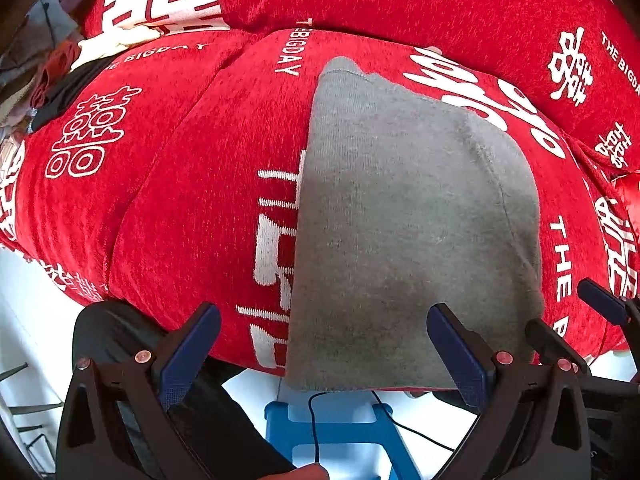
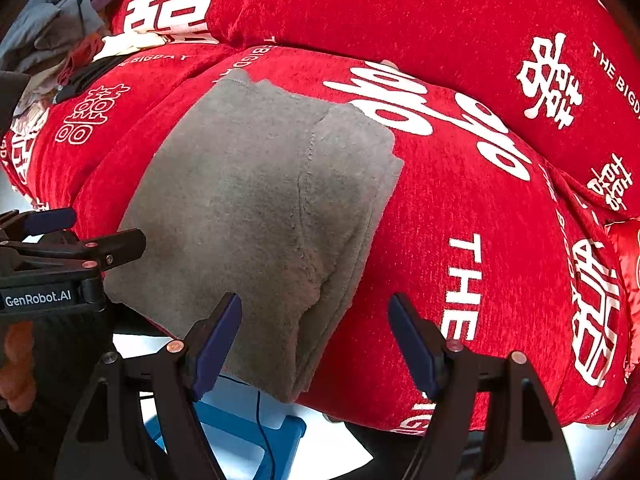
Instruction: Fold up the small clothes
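Note:
A folded grey knit garment (image 1: 404, 216) lies flat on a red blanket (image 1: 168, 208) with white lettering, and its near edge hangs over the front of the cushion. My left gripper (image 1: 324, 344) hovers open over that near edge, its right finger above the garment's lower right part. In the right wrist view the same garment (image 2: 260, 200) shows a stitched seam down its middle. My right gripper (image 2: 316, 340) stands open over its near right corner, with nothing pinched. Each gripper shows in the other's view: the right gripper (image 1: 576, 316) at the right edge, the left gripper (image 2: 86, 232) at the left.
A heap of loose clothes (image 1: 52, 60) lies at the far left of the blanket. A red pillow (image 2: 400, 8) rises behind the garment. Below the cushion's front edge stand a blue stool (image 1: 340, 432) and a thin black cable (image 1: 314, 428) on a white floor.

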The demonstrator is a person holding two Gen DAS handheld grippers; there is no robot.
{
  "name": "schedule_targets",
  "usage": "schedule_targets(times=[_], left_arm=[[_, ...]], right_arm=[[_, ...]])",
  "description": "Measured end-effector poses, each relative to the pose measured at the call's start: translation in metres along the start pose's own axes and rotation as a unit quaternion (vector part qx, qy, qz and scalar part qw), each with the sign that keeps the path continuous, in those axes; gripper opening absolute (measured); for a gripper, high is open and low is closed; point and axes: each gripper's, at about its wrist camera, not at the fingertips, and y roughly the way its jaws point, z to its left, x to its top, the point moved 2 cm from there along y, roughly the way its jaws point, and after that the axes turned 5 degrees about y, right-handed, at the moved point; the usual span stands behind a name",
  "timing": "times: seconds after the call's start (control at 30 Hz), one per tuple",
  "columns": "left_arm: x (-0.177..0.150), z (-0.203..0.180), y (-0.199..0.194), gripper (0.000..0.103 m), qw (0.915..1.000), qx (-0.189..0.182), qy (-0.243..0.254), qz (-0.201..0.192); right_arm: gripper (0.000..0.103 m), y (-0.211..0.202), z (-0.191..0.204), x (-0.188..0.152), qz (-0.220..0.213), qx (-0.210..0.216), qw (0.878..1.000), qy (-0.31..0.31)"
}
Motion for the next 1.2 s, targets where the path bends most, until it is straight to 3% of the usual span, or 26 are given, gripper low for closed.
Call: schedule_targets(times=[1.2], left_arm=[[-0.002,0.011,0.002,0.103,0.9997,-0.024,-0.011,-0.002]], right_arm=[[0.078,-0.002,0.021,0.006,0.008,-0.019,0.999,-0.035]])
